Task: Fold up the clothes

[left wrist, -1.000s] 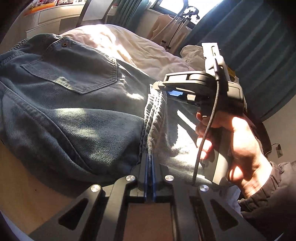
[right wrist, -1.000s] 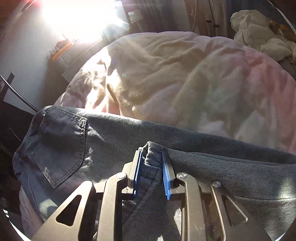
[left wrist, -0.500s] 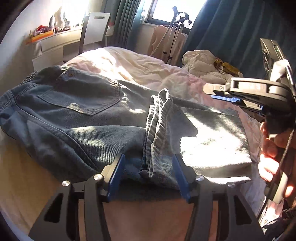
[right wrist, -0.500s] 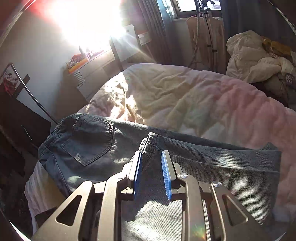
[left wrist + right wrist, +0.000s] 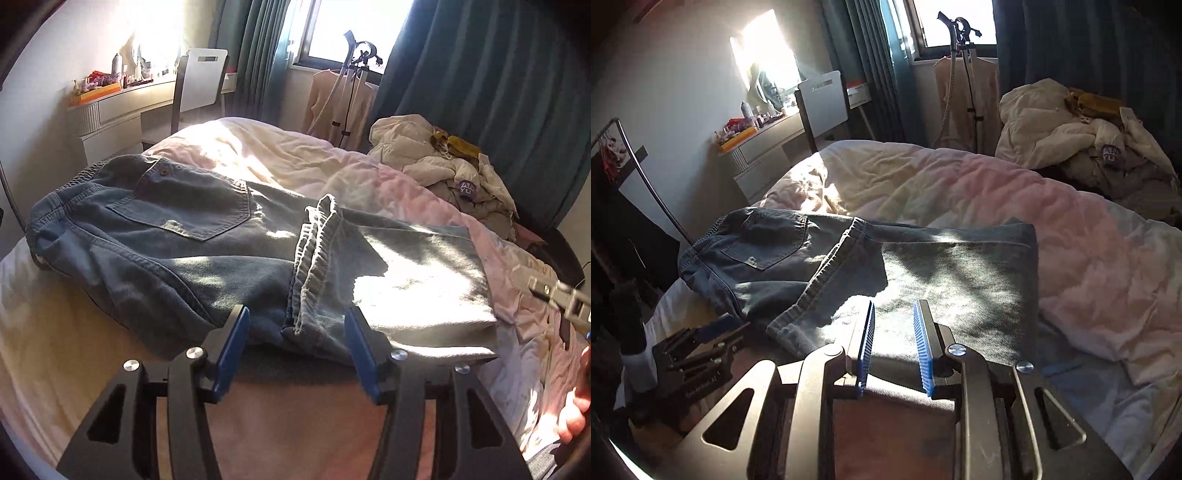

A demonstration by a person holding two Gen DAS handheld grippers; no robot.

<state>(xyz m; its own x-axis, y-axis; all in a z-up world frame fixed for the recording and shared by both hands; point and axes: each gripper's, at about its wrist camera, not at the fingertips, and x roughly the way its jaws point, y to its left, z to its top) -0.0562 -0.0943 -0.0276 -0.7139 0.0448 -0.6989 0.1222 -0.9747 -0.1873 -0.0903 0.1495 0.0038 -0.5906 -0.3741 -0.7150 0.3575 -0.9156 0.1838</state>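
Left claw point(image 5: 295, 354): jaws spread wide, blue pads clear of the cloth, nothing pinched. The jaws have just been opening; nothing is gripped between them.
Right claw point(image 5: 894, 347): jaws parted by a narrow gap, blue pads facing each other, nothing between them; it hangs above the cloth, not touching.
Jeans point(image 5: 166, 236): blue denim, lying on the bed, legs folded back over the seat. Just ahead of the left claw; ahead of and below the right claw.
Leg hems point(image 5: 314, 254): stacked frayed edges running away from the left claw, near end lying between the lines of its two pads, untouched.
Back pocket point(image 5: 192, 206): face up, ahead and to the left of the left claw.
Fold edge point(image 5: 1032, 266): ahead and to the right of the right claw.
Bed point(image 5: 960, 192): pale rumpled cover under the jeans, sunlit.
Clothes pile point(image 5: 1082, 136): far ahead, right of both claws.
Person's hand point(image 5: 576, 410): partly seen far right of the left claw.
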